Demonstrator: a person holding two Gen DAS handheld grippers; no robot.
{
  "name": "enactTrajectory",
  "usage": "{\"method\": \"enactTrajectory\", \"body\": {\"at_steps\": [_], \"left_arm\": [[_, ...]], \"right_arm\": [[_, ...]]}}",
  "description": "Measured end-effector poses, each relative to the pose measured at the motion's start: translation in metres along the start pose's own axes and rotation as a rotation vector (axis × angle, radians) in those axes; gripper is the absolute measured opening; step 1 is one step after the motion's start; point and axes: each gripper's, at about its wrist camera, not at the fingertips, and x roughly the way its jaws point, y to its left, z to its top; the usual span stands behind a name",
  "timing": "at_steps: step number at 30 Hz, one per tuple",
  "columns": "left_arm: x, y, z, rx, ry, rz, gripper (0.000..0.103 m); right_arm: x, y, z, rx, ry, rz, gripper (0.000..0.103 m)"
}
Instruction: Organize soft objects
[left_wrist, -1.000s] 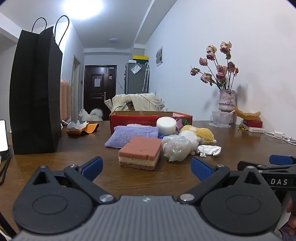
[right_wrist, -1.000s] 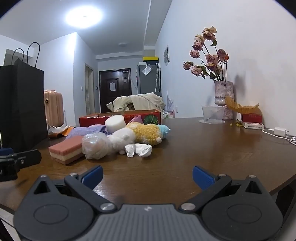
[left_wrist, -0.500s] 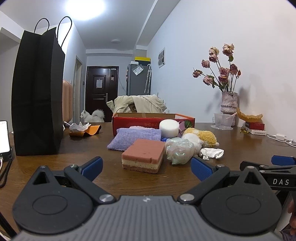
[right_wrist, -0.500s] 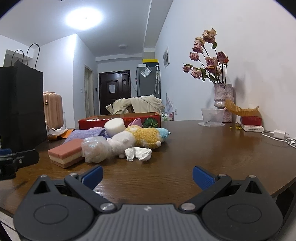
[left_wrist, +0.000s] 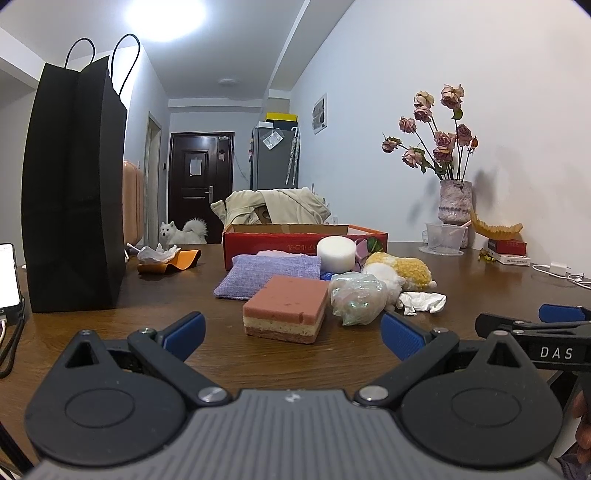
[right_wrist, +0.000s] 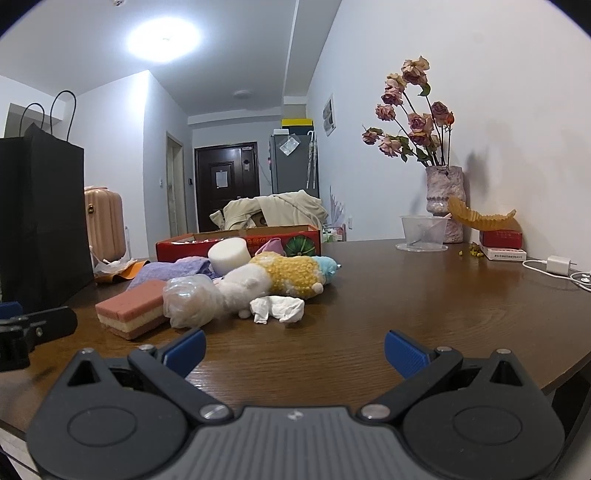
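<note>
A pile of soft things lies mid-table: a pink layered sponge (left_wrist: 286, 308) (right_wrist: 131, 308), a crumpled clear plastic bag (left_wrist: 354, 297) (right_wrist: 190, 301), a yellow-and-white plush toy (left_wrist: 400, 273) (right_wrist: 288, 275), a white crumpled tissue (left_wrist: 421, 301) (right_wrist: 279, 309), a white foam cylinder (left_wrist: 336, 252) (right_wrist: 231, 254) and a purple cloth (left_wrist: 269, 275) (right_wrist: 162, 271). Behind them stands a red cardboard box (left_wrist: 273, 245) (right_wrist: 236, 242). My left gripper (left_wrist: 291, 332) is open and empty, just short of the sponge. My right gripper (right_wrist: 293, 352) is open and empty, short of the tissue.
A tall black paper bag (left_wrist: 74, 192) stands at the left, with a phone (left_wrist: 9, 275) beside it. A vase of dried roses (right_wrist: 443, 203), a plastic cup (right_wrist: 423, 230), small boxes (right_wrist: 502, 243) and a charger cable (right_wrist: 557, 267) sit along the right wall.
Both grippers have risen and tilted slightly, so the pile sits a little lower in view. Both stay open and empty. No object has moved.
</note>
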Motion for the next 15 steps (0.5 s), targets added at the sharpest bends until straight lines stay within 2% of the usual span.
{"method": "enactTrajectory", "body": {"at_steps": [15], "left_arm": [[-0.0026,-0.0012,0.0006,0.002,-0.018,-0.003,0.103]], "right_arm": [[-0.003,-0.0011,0.0007,0.002,-0.012,-0.001,0.103]]}}
